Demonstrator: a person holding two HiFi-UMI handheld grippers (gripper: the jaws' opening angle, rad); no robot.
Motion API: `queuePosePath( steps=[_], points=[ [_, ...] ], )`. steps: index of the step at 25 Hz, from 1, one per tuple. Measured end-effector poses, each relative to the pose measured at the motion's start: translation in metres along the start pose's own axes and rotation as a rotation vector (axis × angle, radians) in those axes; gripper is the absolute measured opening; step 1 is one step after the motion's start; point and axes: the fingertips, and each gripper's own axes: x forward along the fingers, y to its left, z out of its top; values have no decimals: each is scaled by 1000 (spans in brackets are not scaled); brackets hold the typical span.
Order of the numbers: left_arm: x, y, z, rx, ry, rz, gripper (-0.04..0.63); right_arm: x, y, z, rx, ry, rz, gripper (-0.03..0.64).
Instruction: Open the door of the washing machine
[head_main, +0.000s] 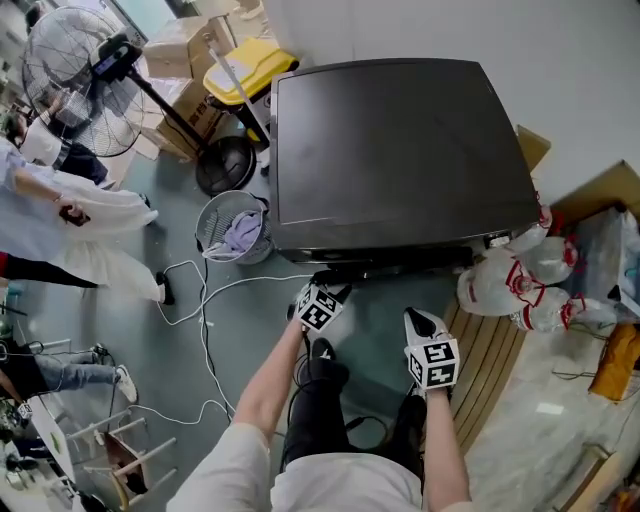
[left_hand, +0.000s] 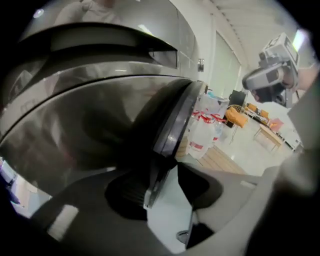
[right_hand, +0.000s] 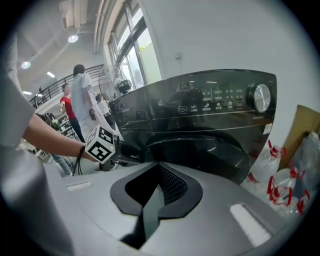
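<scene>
We have the left gripper (left_hand: 164, 188) released, its jaws spread wide at the front of the washing machine (head_main: 400, 150); the dark rim (left_hand: 172, 125) of the door (right_hand: 200, 156) runs down between them, with neither pad pressing on it as far as we can see. To do this step well, we judge, we should slide a little deeper so the pads straddle the rim squarely, close firmly, and pull outward along the arc the hinge allows rather than straight back; a slanted bite on that smooth curved edge could slip off. The right gripper (right_hand: 159, 172) is clenched on nothing and hangs apart from the door, facing the machine's front; we would keep it clear of the swing. The machine is a dark, glossy box against the white wall, with a row of controls and a silver knob (right_hand: 259, 97) along its upper front; the round door sits below that panel, dark, reflective and slightly bulging; it looks shut against the front, though we cannot tell whether the latch has let go.
</scene>
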Motion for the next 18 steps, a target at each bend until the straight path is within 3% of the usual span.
queuePosePath(
  steps=[8,13,18],
  points=[
    [5,-6,2,68,-24,-63,224,58,4,21,-486,83,12,-2],
    [7,-7,0,71,-53,-57,204,74,15,32,-624,95,39,-2],
    [9,-8,0,70,-61,-56,202,86,15,26,-651,120,58,-3]
  ],
)
